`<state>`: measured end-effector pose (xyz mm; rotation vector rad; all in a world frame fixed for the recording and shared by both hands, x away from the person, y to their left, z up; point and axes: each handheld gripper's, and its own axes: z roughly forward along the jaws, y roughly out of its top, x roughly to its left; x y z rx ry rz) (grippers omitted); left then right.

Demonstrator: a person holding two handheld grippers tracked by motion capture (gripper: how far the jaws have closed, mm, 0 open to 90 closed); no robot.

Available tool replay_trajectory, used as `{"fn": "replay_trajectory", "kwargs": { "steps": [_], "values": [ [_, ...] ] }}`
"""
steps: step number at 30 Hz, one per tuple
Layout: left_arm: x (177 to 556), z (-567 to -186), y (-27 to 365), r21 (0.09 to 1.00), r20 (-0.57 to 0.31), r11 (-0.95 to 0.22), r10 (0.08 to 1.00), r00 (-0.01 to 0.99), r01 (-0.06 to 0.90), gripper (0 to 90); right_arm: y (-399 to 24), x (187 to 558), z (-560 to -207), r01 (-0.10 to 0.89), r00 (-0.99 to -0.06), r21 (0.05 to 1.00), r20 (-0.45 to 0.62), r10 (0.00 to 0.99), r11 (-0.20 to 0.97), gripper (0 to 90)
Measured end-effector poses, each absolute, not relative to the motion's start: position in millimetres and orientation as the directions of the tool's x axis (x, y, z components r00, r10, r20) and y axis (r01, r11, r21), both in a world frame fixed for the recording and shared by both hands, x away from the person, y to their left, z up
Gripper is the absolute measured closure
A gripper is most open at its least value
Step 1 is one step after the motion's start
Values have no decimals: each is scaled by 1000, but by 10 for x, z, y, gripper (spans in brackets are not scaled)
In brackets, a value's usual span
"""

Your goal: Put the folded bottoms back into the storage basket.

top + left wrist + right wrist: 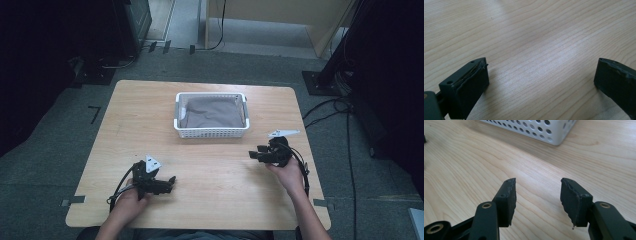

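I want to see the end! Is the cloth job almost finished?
Looks nearly done: the grey cloth already lies inside the white basket. Nothing is in hand; the left gripper and right gripper are both open and empty over the bare table. I can't see anything left to pack.

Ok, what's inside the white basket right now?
A grey cloth lies in the white basket, folded or bunched, covering nearly the whole floor. Anything beneath the cloth is hidden, and the near wall blocks the lowest front strip.
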<state>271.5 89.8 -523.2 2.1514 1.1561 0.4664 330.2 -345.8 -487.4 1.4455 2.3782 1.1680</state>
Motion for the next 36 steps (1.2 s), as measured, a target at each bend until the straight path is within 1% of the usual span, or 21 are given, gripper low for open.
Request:
{"fn": "replay_trajectory", "kwargs": {
  "steps": [9,12,17,20,23,26,28,31,36],
  "values": [
    [2715,-5232,898,684,8,-405,836,549,607,0,-3626,3197,-5022,712,-509,664,265,819,228,467],
    [2715,-5232,898,684,8,-405,836,549,607,0,-3656,3164,-5055,696,-513,679,244,823,233,467],
    [2715,-5231,901,682,10,-409,834,551,607,0,-3652,3130,-5117,700,-507,667,212,836,255,469],
    [2715,-5231,901,682,10,-409,834,551,607,0,-3661,3110,-5134,680,-514,683,187,837,266,476],
    [2715,-5231,900,682,9,-408,835,551,607,0,-3681,3088,-5163,658,-517,705,170,839,263,445],
    [2715,-5231,900,682,9,-408,834,551,607,0,-3693,3049,-5202,603,-537,732,79,840,317,423],
    [2715,-5231,900,682,10,-408,834,551,607,0,-3692,3030,-5230,578,-537,748,46,842,327,399],
    [2715,-5231,900,682,10,-408,834,551,607,0,-3689,3015,-5259,556,-539,763,27,842,331,382],
    [2715,-5231,900,682,10,-409,834,551,607,0,-3689,3021,-5260,563,-525,761,28,850,323,349]
  ]
}}
